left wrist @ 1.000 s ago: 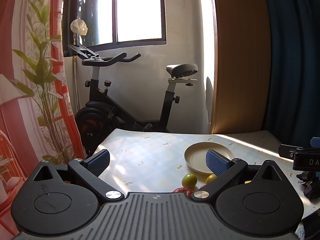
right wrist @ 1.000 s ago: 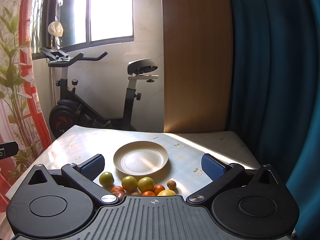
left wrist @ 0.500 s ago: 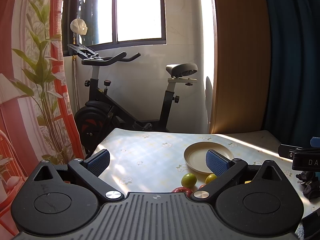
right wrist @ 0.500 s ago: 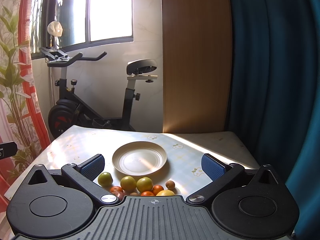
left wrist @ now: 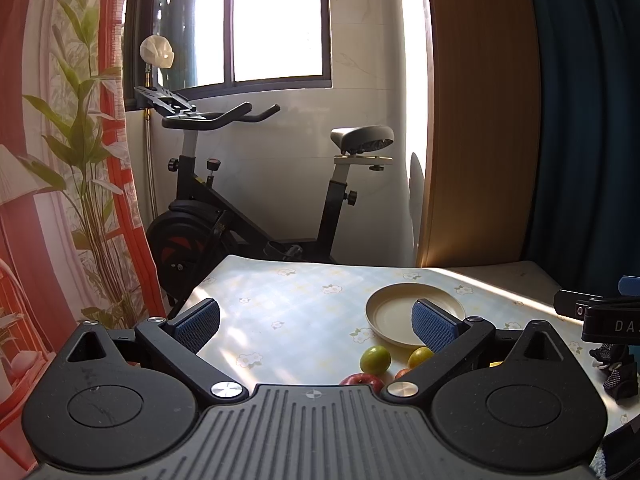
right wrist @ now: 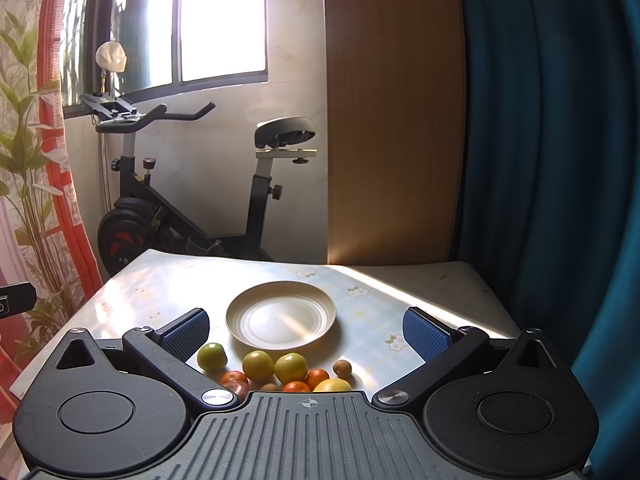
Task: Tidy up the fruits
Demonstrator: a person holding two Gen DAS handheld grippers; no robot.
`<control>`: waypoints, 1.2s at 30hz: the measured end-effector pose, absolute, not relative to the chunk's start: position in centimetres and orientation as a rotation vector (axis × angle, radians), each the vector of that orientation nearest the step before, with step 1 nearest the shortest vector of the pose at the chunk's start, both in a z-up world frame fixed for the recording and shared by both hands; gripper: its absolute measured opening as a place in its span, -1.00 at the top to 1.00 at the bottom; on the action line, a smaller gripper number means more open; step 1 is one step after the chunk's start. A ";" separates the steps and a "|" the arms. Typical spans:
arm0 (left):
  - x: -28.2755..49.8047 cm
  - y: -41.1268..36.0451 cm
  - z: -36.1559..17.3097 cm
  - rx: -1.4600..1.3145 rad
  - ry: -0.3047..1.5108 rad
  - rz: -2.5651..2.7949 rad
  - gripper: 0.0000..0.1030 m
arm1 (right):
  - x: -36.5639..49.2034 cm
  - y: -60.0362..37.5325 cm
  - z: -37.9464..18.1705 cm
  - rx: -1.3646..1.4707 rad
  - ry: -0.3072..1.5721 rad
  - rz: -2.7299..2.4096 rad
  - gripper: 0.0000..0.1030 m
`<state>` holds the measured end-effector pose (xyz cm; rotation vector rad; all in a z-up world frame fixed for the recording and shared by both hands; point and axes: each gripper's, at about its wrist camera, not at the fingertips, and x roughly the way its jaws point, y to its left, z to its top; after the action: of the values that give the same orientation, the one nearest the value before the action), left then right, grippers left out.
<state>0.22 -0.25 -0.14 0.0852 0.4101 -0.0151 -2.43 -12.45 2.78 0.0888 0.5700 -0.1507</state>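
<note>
A cream plate (right wrist: 280, 314) stands empty on the flowered table (right wrist: 160, 288). Several small fruits lie in a cluster in front of it: green ones (right wrist: 212, 356), orange ones (right wrist: 318, 376), a yellow lemon (right wrist: 332, 385) and a small brown one (right wrist: 343, 368). My right gripper (right wrist: 306, 330) is open and empty, above the cluster. My left gripper (left wrist: 316, 320) is open and empty, left of the plate (left wrist: 400, 312); a green fruit (left wrist: 375, 359) and a red apple (left wrist: 362, 380) show near its right finger. The right gripper's body (left wrist: 600, 312) shows at the left view's right edge.
An exercise bike (right wrist: 192, 200) stands beyond the table's far edge by the window. A wooden panel (right wrist: 392, 120) and a blue curtain (right wrist: 552, 160) are behind on the right. A plant-print curtain (left wrist: 60, 160) hangs on the left.
Both views have shifted very slightly; the grippers stay open and the fruits and plate have not moved.
</note>
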 end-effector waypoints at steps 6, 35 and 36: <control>0.2 0.0 -0.2 0.077 0.411 -0.024 -1.00 | -2.4 -12.2 2.7 0.076 0.569 -0.146 -1.00; 13.2 2.7 -4.8 -0.033 0.473 -0.095 -0.83 | 7.3 -20.0 -4.6 0.163 0.570 -0.134 -1.00; 13.5 2.8 -5.0 -0.039 0.485 -0.099 -0.81 | 7.9 -20.0 -5.0 0.170 0.585 -0.137 -1.00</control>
<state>13.52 2.80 -5.04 -0.0388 0.4850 -0.0992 7.87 -20.00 -5.00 0.1696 0.5847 -0.1370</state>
